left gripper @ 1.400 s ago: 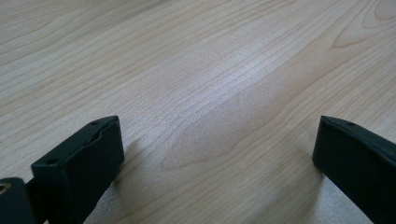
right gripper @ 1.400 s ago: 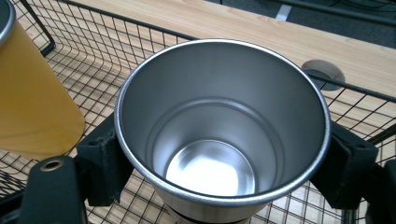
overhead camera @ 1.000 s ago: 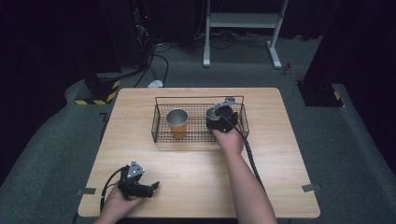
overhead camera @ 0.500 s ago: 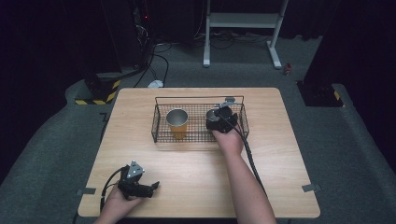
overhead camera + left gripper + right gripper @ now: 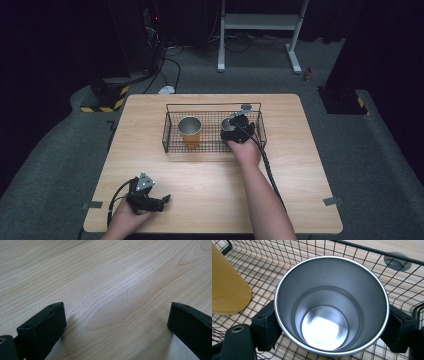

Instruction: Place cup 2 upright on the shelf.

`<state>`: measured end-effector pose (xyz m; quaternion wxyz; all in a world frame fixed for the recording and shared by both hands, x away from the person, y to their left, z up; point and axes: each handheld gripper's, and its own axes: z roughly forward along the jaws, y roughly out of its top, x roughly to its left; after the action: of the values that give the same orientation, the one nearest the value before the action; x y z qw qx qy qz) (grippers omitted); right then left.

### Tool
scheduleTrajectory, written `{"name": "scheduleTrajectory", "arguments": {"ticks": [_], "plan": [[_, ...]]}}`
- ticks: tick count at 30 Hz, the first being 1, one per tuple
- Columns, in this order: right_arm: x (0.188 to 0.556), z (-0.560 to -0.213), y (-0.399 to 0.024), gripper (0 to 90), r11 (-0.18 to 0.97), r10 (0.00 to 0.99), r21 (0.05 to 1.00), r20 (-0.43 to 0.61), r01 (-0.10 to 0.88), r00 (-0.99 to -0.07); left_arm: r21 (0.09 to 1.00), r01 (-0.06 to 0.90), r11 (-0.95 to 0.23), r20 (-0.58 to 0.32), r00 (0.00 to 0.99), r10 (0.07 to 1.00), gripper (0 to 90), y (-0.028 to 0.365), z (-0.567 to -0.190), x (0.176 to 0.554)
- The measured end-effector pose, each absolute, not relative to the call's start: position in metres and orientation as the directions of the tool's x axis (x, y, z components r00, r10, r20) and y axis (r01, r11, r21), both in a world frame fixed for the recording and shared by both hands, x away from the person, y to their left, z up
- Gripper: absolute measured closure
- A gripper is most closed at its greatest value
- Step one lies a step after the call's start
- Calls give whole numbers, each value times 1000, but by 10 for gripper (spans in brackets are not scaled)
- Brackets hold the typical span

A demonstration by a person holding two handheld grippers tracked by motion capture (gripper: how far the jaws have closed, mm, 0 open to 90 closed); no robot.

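A black wire basket [image 5: 212, 106] stands on the wooden table [image 5: 210, 180]. Inside it at the left is a yellow cup with a steel inside [image 5: 190, 131], whose yellow side [image 5: 227, 285] also appears in the right gripper view. My right gripper [image 5: 237, 127] reaches into the basket's right half. In the right gripper view its jaws [image 5: 332, 325] press on both sides of an upright, empty steel cup [image 5: 329, 302]. Near the table's front left corner my left gripper [image 5: 162, 201] lies low over bare wood. Its jaws [image 5: 117, 322] stand wide apart with nothing between them.
A round grey grommet [image 5: 245, 106] sits in the tabletop just behind the basket. A white stand [image 5: 260, 22] and cables lie on the floor beyond the table. A yellow-black striped block [image 5: 102, 106] is at the left.
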<state>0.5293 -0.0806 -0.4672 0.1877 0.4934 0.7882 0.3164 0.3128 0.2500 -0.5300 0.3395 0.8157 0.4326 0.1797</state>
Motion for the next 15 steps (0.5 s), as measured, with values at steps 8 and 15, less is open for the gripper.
{"name": "scheduleTrajectory", "arguments": {"ticks": [8,15], "plan": [[529,-467,-81,105,314,896,682,18,661,-444,708,583,-398,2,563,827,23,250,-530,313],[528,-466,-80,98,323,892,692,5,646,-451,708,583,-398,2,563,827,23,250,-530,313]]}}
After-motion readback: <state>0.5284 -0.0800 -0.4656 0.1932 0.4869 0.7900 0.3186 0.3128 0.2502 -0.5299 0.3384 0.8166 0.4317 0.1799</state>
